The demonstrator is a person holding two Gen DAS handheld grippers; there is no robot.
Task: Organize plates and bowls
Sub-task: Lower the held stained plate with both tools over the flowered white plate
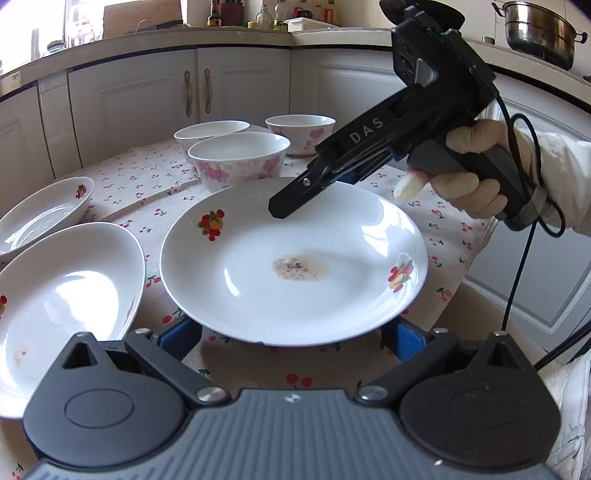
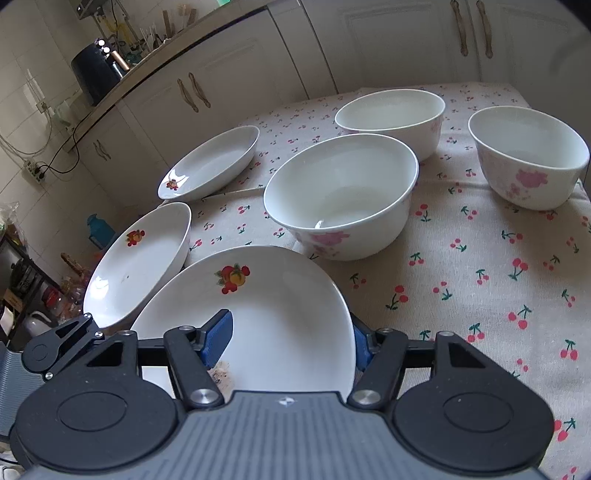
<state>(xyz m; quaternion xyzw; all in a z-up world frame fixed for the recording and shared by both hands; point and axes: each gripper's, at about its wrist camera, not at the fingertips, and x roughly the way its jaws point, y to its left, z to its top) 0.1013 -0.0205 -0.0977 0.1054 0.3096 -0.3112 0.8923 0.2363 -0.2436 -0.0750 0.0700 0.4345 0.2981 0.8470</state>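
Note:
A white plate with fruit prints and a brown stain [image 1: 293,264] lies on the cherry-print tablecloth [image 1: 147,166]. My left gripper [image 1: 291,338] is open, its blue pads [image 1: 181,334] on either side of the plate's near rim. My right gripper [image 2: 291,341] is open and straddles the same plate [image 2: 280,317], one pad [image 2: 218,338] over the inside, the other outside the rim. In the left wrist view the right gripper [image 1: 280,210] hovers over the plate's far side. Two more plates [image 2: 138,264] [image 2: 210,162] lie to the left. Three floral bowls [image 2: 341,195] [image 2: 391,118] [image 2: 528,155] stand behind.
White kitchen cabinets [image 1: 195,92] ring the table. The countertop holds bottles [image 1: 264,16] and a steel pot [image 1: 539,31]. The table's right edge [image 1: 454,291] drops off beside the plate. An air fryer [image 2: 98,72] stands on the counter.

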